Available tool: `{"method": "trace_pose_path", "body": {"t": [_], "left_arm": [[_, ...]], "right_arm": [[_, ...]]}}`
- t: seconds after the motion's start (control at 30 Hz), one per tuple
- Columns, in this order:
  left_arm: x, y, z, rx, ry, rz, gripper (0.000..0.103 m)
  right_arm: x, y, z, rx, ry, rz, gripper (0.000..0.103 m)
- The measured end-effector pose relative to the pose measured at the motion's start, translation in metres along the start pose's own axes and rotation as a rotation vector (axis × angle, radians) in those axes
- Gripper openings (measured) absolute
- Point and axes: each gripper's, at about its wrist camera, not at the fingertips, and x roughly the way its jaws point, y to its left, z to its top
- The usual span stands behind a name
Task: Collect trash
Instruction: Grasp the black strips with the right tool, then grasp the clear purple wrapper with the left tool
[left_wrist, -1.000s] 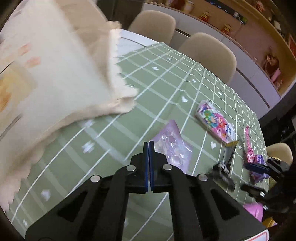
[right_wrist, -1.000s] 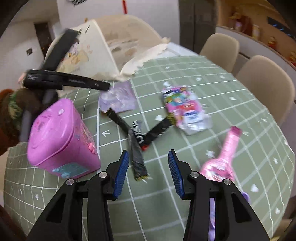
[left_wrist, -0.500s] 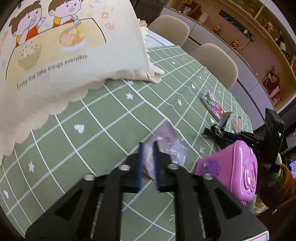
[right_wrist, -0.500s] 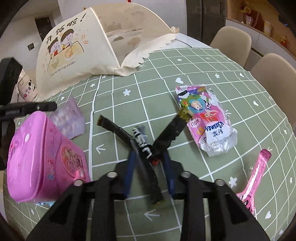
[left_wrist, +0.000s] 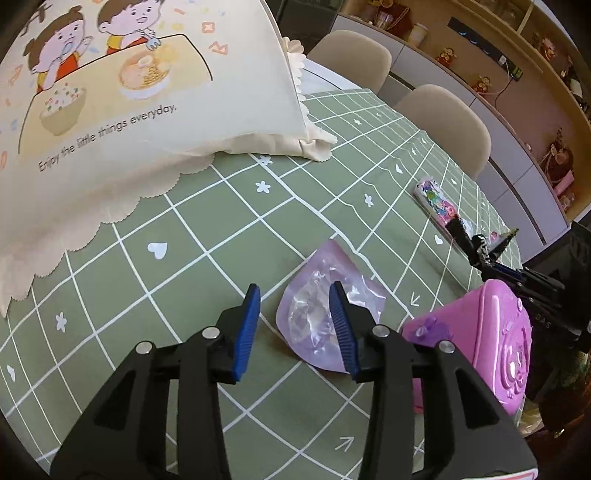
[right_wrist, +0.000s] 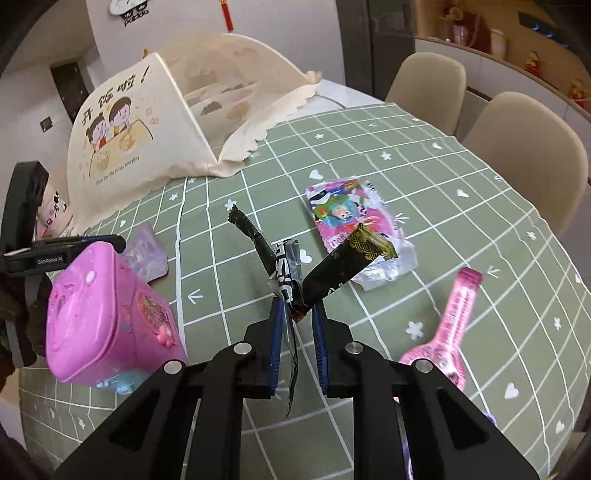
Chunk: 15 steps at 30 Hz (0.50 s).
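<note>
Right wrist view: green checked tablecloth (right_wrist: 424, 206), beige chairs (right_wrist: 524, 155) behind; right jaws grip black wrappers (right_wrist: 295, 280), left jaws open

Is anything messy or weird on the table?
Yes. Empty wrappers litter the green tablecloth: a torn colourful snack packet, a crumpled purple pouch and black wrapper strips, bunched and lifted between the right gripper's fingers.
</note>
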Motion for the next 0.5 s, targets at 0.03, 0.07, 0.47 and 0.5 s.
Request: {"method": "trace_pose_path", "body": {"t": [0.03, 0.07, 0.47, 0.5], "left_arm": [[-0.004, 0.001, -0.003, -0.013, -0.010, -0.003, 0.037], [-0.009, 0.001, -0.006, -0.030, -0.021, -0.015, 0.037], [-0.014, 0.002, -0.033, -0.185, -0.017, -0.025, 0.037], [-0.010, 0.005, -0.032, -0.201, -0.025, -0.009, 0.037]], "right_arm": [[-0.003, 0.000, -0.001, 0.004, -0.007, -0.002, 0.017], [-0.007, 0.000, -0.002, 0.007, -0.013, -0.003, 0.017], [-0.022, 0.013, -0.013, -0.029, -0.033, -0.017, 0.017], [-0.024, 0.012, -0.013, -0.026, -0.039, -0.021, 0.017]]}}
